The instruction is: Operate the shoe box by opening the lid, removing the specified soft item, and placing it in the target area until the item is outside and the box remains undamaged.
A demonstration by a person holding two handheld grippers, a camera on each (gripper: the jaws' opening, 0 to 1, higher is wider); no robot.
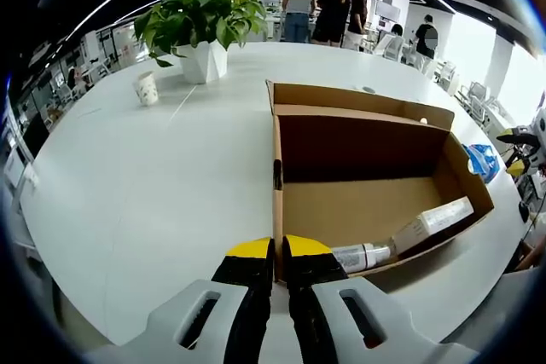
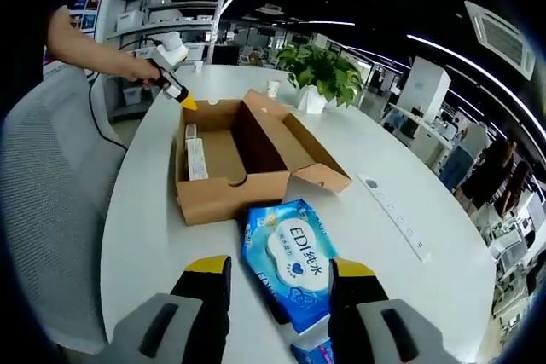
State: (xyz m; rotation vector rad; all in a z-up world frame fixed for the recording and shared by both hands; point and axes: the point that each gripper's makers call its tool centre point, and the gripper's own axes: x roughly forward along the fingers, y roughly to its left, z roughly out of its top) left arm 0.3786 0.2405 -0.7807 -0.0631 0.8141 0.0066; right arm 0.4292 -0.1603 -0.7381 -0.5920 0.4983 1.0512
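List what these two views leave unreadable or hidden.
- Left gripper, left gripper view: its closed jaws cover the box wall's near corner; whether they pinch it is unclear.
- Bottle and carton in the box: labels too small to read.
- Wipes pack, right gripper view: near end cut off between the right gripper jaws; contact unclear.
- Paper cup: print blurred.

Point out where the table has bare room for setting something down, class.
Bare table runs between the open shoe box and the potted plant with its paper cup. Crowded: the wipes pack lies against the box front, between the right gripper.
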